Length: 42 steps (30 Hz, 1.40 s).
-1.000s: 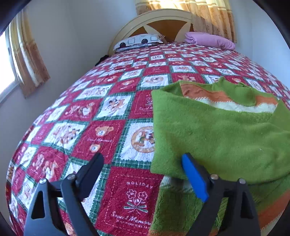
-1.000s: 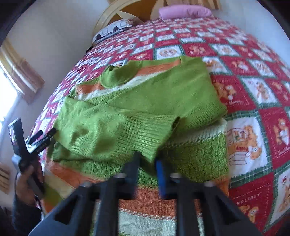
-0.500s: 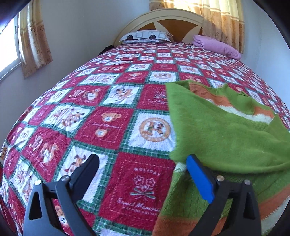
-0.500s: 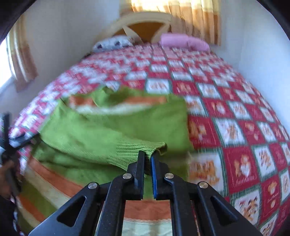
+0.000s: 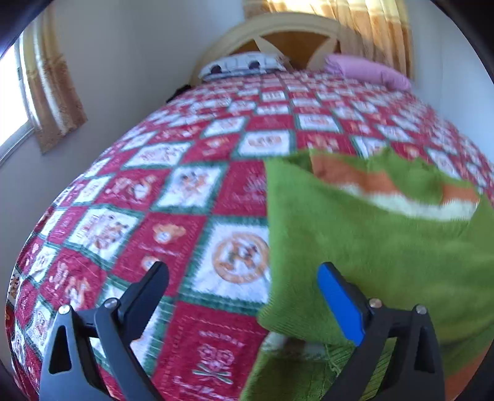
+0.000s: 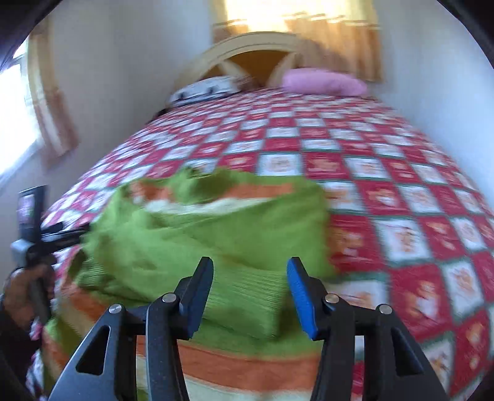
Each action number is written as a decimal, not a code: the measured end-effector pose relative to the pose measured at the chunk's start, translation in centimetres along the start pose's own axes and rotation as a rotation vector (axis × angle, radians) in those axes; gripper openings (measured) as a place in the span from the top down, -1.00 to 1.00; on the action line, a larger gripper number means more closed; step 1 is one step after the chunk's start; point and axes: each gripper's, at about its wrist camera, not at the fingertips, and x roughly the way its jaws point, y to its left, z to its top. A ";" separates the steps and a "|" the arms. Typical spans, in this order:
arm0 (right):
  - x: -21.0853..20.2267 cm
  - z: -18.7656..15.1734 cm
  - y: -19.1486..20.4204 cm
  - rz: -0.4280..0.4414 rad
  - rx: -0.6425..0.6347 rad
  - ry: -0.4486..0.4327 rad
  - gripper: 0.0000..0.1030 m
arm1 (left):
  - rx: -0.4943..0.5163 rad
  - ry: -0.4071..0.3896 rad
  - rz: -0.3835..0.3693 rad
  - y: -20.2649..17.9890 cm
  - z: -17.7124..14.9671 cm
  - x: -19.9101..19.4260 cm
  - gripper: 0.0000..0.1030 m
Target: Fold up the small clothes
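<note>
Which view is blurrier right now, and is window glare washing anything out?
Right wrist view: heavy motion smear across the green knitted sweater and red checked quilt; the curtained window behind the headboard blows out. Left wrist view: milder blur, side window overexposed; fisheye bends both.

Both cameras sit low over the bed (image 5: pixel 173 172), just behind their tools, tilted down and facing the headboard (image 5: pixel 290 34) at 12 o'clock. The left view hangs near the sweater (image 5: pixel 370 240), which fills its 3 to 5 o'clock area. The right view has the sweater (image 6: pixel 216 222) close at centre and catches the left tool (image 6: pixel 66 233) at 9 o'clock. Both share the sweater, quilt, pillows and headboard.
</note>
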 end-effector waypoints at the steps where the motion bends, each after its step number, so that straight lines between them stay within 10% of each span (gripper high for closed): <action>1: 1.0 0.1 0.4 0.023 -0.008 0.032 0.01 | 0.026 0.020 0.006 -0.4 -0.5 0.5 -0.93; 6: 5.6 -2.3 0.7 -0.090 -0.050 0.219 0.19 | 0.021 0.042 -0.010 0.2 -1.2 0.7 -1.00; 18: 3.3 -0.7 -2.9 -0.094 0.072 0.154 0.19 | -0.052 0.067 -0.092 1.2 -1.8 1.2 -1.00; 22: 4.4 -1.4 -0.6 -0.095 -0.036 0.189 0.83 | -0.091 0.081 -0.127 1.9 -1.9 1.6 -1.00; 25: 2.7 -1.0 0.3 -0.166 -0.064 0.114 0.94 | -0.088 0.079 -0.125 1.7 -2.0 1.5 -1.00; 32: 5.7 -0.9 -2.0 -0.243 -0.022 0.156 0.93 | -0.093 0.075 -0.129 2.0 -2.1 1.4 -1.00; 35: 3.8 -0.8 -1.6 -0.279 -0.018 0.105 0.33 | -0.106 0.079 -0.139 2.2 -2.1 1.5 -1.00; 42: 1.6 -1.1 3.6 -0.041 -0.129 0.068 0.11 | -0.089 0.071 -0.118 1.8 -2.2 1.3 -1.00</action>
